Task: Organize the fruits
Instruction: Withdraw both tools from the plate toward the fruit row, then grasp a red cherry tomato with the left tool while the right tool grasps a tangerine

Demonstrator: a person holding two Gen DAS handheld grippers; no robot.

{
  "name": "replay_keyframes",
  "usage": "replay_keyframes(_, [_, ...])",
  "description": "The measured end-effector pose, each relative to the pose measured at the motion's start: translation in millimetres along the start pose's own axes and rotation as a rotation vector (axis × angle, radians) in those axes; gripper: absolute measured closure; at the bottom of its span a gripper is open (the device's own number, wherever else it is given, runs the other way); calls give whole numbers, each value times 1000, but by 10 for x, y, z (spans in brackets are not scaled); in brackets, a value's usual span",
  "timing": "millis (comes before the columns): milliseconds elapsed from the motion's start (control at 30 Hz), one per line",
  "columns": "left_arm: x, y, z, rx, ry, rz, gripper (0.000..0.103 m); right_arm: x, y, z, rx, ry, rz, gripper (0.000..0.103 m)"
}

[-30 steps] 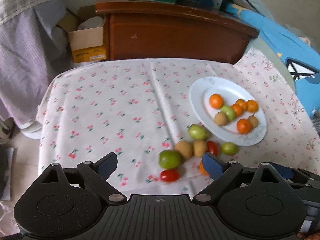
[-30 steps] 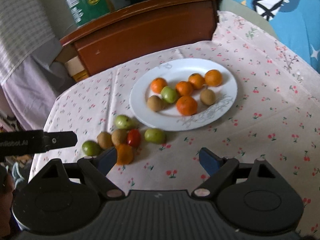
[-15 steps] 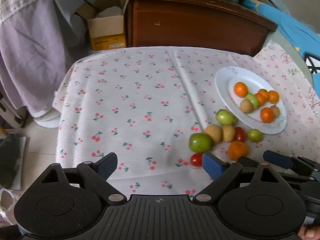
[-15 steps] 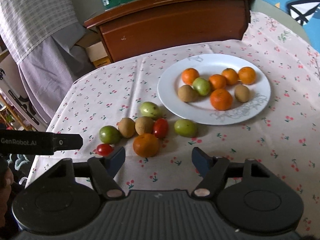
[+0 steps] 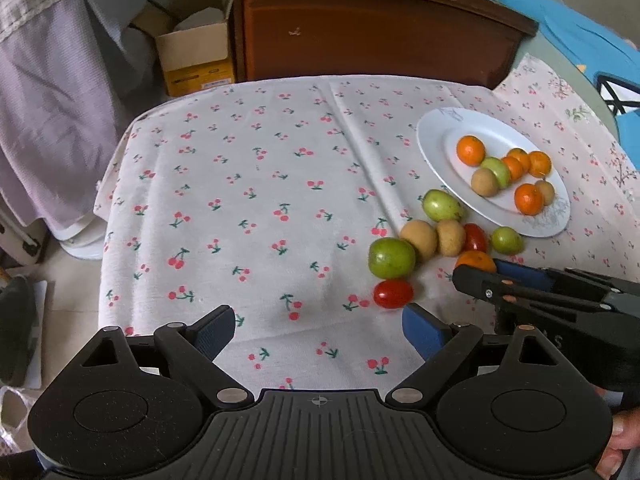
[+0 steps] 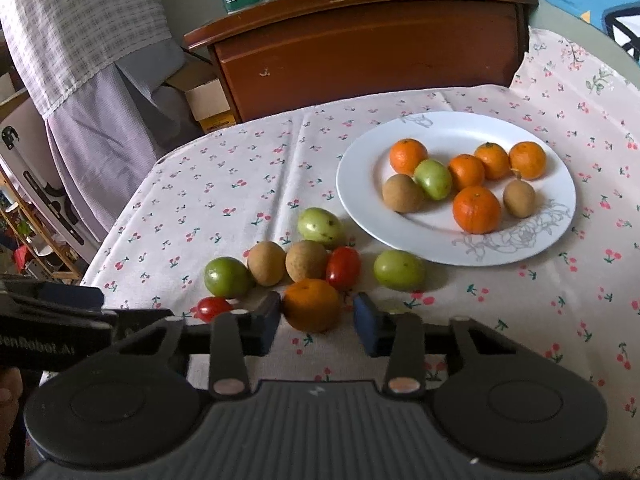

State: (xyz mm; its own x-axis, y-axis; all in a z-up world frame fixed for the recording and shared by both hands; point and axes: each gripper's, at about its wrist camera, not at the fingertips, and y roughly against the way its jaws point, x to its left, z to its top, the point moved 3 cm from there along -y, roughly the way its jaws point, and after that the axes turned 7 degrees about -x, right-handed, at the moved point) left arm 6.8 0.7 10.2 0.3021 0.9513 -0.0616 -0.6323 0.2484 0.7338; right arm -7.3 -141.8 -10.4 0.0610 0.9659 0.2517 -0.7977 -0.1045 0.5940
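Two close wrist views, angled down – both share plate [image 5: 436,148], loose fruit.

We're in a lived-in home. A cherry-print tablecloth [image 5: 256,208], wooden headboard [image 6: 360,44] and hanging clothes [image 6: 80,40] surround us.

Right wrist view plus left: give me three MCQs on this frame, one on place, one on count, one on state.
1. Where does the loose orange lie?
A. on the plate
B. on the cloth, nearer the camera than the plate
C. on the wooden cabinet

2. How many oranges are on the plate?
A. three
B. five
C. seven

3. The left gripper is:
A. open, holding nothing
B. shut on a tomato
C. shut on a green fruit

Key: B, the loose orange sits on the cloth, between the closing jaws of the right gripper; B, five plate oranges inside the plate rim; A, the left gripper stands wide over bare cloth.
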Motion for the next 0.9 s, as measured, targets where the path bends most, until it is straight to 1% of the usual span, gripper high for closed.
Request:
replay_keyframes(100, [-54, -5, -15, -6, -15, -19, 14, -18, 20, 18, 4, -19, -3, 72])
replay_keyframes(200, [-109, -42, -30, -3, -22, -40, 17, -84, 59, 26, 6, -47, -29, 72])
replay_keyframes(333, [-175, -91, -44, -3, -25, -61, 24, -158, 135, 37, -1, -71, -45, 72])
replay_keyframes(400, [-206, -124, -55, -4, -30, -64, 29, -182, 167, 39, -2, -78, -47, 72])
replay_keyframes(467, [-228, -161, -65, -3, -32, -64, 36, -196, 178, 30, 5, -81, -44, 72])
replay_keyframes(500, [-236, -176, -70, -3, -32, -66, 38, -200, 181, 25, 6, -81, -47, 72])
replay_keyframes(567, [-251, -183, -71, -16, -38, -62, 42, -211, 182, 23, 7, -85, -52, 72])
replay_keyframes(700, [-275, -197, -71, -30, -42, -67, 47, -233, 180, 19, 11, -100, -49, 72])
replay_keyframes(767, [-278, -201, -70, -38, -44, -67, 53, -237, 179, 16, 11, -105, -49, 72])
replay_keyframes(833, [-288, -203, -68, -45, -43, -71, 56, -242, 176, 10, 12, -114, -49, 72])
replay_keyframes(900, [-307, -205, -72, -53, -47, -70, 56, -250, 173, 9, 13, -125, -48, 72])
